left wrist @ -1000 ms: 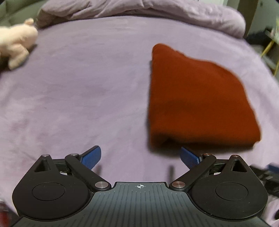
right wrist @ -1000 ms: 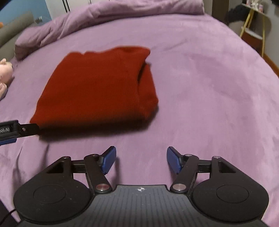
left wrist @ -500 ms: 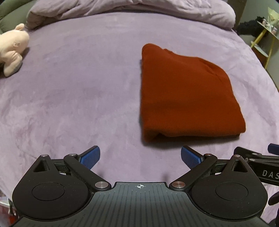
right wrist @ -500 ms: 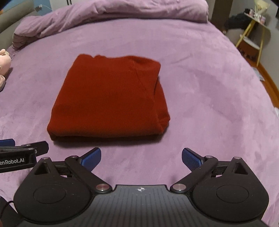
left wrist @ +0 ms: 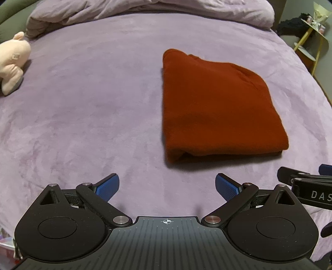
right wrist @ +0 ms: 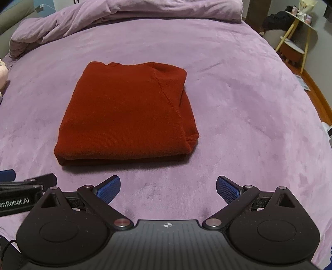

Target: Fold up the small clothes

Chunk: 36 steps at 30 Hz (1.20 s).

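A rust-red knit garment (left wrist: 217,110) lies folded into a flat rectangle on the purple bed cover (left wrist: 93,108). In the right wrist view the garment (right wrist: 128,116) sits ahead and left of centre. My left gripper (left wrist: 167,188) is open and empty, hovering near the garment's front left corner without touching it. My right gripper (right wrist: 168,189) is open and empty, just short of the garment's front edge. The two grippers are side by side; the right one shows at the left wrist view's right edge (left wrist: 307,187).
A pink plush toy (left wrist: 13,64) lies at the far left of the bed. A bunched purple duvet (right wrist: 128,12) lies along the head of the bed. A yellow-legged side table (right wrist: 296,41) stands beyond the bed's right side.
Both grippers have drawn back from the garment and risen, so it now lies farther ahead. The right gripper's jaws have opened wider. The garment has stayed folded in place.
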### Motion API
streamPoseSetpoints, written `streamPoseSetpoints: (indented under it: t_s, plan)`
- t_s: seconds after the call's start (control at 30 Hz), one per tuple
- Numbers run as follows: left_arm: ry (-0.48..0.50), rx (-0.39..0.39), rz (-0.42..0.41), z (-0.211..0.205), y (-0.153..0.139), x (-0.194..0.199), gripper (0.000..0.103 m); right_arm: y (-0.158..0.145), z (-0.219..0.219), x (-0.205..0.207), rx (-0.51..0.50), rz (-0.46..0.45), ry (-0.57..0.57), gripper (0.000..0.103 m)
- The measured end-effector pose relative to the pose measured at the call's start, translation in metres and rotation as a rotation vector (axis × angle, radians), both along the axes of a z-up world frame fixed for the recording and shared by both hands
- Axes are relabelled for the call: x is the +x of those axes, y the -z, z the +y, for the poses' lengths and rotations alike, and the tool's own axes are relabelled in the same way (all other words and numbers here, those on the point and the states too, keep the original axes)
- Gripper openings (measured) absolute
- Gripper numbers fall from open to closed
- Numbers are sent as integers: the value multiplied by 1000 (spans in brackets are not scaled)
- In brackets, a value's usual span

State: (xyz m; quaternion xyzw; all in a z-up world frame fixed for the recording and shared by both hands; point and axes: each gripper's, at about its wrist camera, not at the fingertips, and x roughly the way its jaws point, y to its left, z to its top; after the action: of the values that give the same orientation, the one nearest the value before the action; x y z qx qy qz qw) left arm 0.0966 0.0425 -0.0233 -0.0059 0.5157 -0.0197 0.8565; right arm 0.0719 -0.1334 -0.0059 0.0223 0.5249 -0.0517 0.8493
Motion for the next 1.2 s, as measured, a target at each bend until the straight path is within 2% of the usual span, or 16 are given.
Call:
streamPoseSetpoints:
  t_s: [0.33, 0.6, 1.2]
  plan:
    - [-8, 0, 36, -2, 3, 2, 102, -1, 0, -1, -3, 4, 8, 99]
    - [-21, 22, 32, -3, 3, 2, 102, -2, -1, 0, -13, 8, 8, 99]
    - [-6, 6, 39, -6, 2, 4, 102, -2, -1, 2, -15, 15, -2, 99]
